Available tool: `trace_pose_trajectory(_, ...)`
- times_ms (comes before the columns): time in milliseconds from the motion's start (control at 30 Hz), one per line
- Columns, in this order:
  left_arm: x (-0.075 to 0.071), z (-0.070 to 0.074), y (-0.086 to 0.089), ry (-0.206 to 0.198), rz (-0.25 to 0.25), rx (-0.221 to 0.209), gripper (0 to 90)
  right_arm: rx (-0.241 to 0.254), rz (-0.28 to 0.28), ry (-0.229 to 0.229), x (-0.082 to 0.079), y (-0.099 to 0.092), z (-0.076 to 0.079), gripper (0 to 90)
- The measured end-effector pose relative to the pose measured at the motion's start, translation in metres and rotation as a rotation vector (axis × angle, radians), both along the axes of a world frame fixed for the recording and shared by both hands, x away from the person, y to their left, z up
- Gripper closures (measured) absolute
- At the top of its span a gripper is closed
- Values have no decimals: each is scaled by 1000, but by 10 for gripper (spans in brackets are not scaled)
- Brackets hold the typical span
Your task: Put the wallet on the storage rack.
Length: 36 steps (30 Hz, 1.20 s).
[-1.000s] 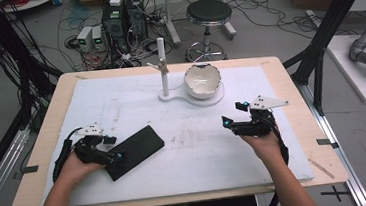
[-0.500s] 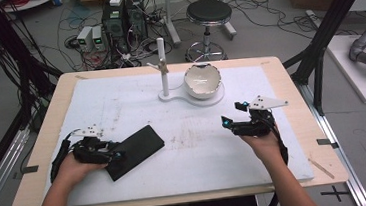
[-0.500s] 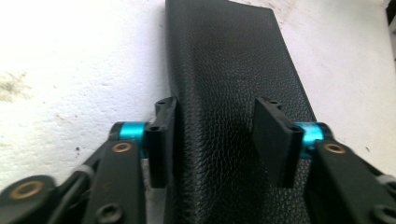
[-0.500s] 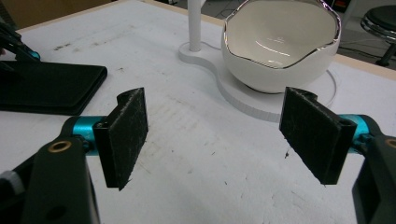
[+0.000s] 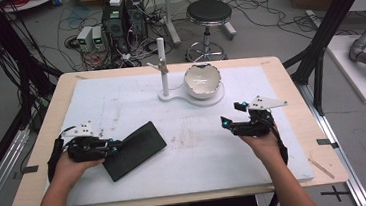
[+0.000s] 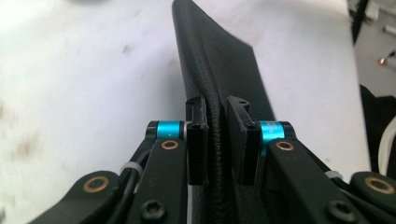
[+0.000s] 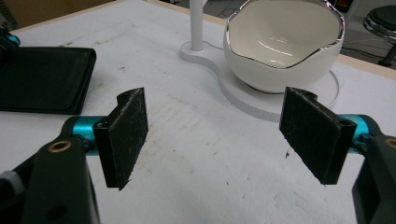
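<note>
Your left gripper [image 5: 105,148] has its jaws clamped on the black pouch's [image 5: 134,149] edge near the bench's left side — lift next; right gripper [image 7: 212,135] waits, jaws spread.

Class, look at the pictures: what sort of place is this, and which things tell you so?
Probably a lab or workshop: cables sprawl over the floor, power boxes stand behind the table, and a stool waits nearby.

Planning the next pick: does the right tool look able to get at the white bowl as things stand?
Probably yes. The right tool is open and holds nothing, and bare white mat lies between it and the white bowl. The post stands to the bowl's left, off that path. The left tool is shut on the black case.
</note>
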<state>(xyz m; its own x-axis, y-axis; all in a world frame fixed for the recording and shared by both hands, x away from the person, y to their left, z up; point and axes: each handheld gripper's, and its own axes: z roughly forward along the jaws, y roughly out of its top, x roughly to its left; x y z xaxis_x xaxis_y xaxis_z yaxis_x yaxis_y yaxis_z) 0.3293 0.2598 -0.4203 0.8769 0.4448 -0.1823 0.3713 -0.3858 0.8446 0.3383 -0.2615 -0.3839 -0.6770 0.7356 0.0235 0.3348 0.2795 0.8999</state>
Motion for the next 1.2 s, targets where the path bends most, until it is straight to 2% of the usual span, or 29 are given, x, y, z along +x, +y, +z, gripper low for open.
trace_pose_trajectory(67,-6,13,-8,-59,-36,-11,794,0,8,-1,0,1,0,242)
trace_pose_trajectory(100,-6,13,-8,-59,-36,-11,797,1,10,4,-1,1,0,243)
trace_pose_trajectory(233,-13,27,-18,-125,-68,-25,807,1,22,3,-1,4,-1,243)
trace_pose_trajectory(400,-19,38,-31,-172,-97,-33,814,-4,72,7,-2,14,-2,243)
trace_pose_trajectory(467,-20,41,-35,-183,-114,-54,815,-5,99,11,-3,20,-2,243)
trace_pose_trajectory(500,-21,42,-38,-183,-122,-69,816,5,136,24,-4,27,-3,243)
trace_pose_trajectory(533,-22,43,-40,-188,-133,-74,816,5,136,24,-4,27,-3,243)
trace_pose_trajectory(567,-23,44,-43,-194,-134,-85,816,11,171,34,-5,34,-4,242)
trace_pose_trajectory(600,-24,45,-46,-192,-145,-98,816,11,171,34,-5,34,-4,242)
trace_pose_trajectory(633,-25,47,-49,-198,-155,-104,816,21,226,41,-6,43,-4,242)
trace_pose_trajectory(667,-25,47,-53,-195,-162,-116,816,21,226,41,-6,43,-4,240)
trace_pose_trajectory(700,-27,48,-59,-200,-183,-116,816,48,287,55,-8,51,-4,217)
trace_pose_trajectory(733,-28,49,-61,-201,-192,-118,816,67,322,65,-9,55,-4,216)
trace_pose_trajectory(767,-28,49,-61,-201,-192,-118,816,67,322,65,-9,55,-4,216)
trace_pose_trajectory(800,-28,49,-64,-202,-199,-125,816,95,377,102,-9,61,-5,216)
trace_pose_trajectory(833,-29,49,-66,-202,-211,-128,816,95,377,102,-9,61,-5,216)
trace_pose_trajectory(900,-30,50,-71,-205,-229,-143,816,94,410,136,-9,68,-7,216)
trace_pose_trajectory(967,-31,51,-74,-208,-240,-157,816,85,435,150,-8,74,-10,215)
trace_pose_trajectory(1000,-31,51,-76,-211,-244,-162,816,99,462,165,-8,77,-12,216)
trace_pose_trajectory(1033,-31,51,-78,-215,-254,-170,815,126,507,189,-7,83,-14,241)
trace_pose_trajectory(1067,-31,51,-78,-215,-254,-170,816,126,507,189,-7,83,-14,241)
trace_pose_trajectory(1133,-30,50,-80,-214,-267,-177,815,157,563,227,-8,88,-15,329)
trace_pose_trajectory(1167,-30,49,-81,-212,-259,-180,815,167,590,240,-8,91,-16,438)
trace_pose_trajectory(1200,-29,48,-81,-209,-259,-173,811,153,607,245,-10,93,-15,600)
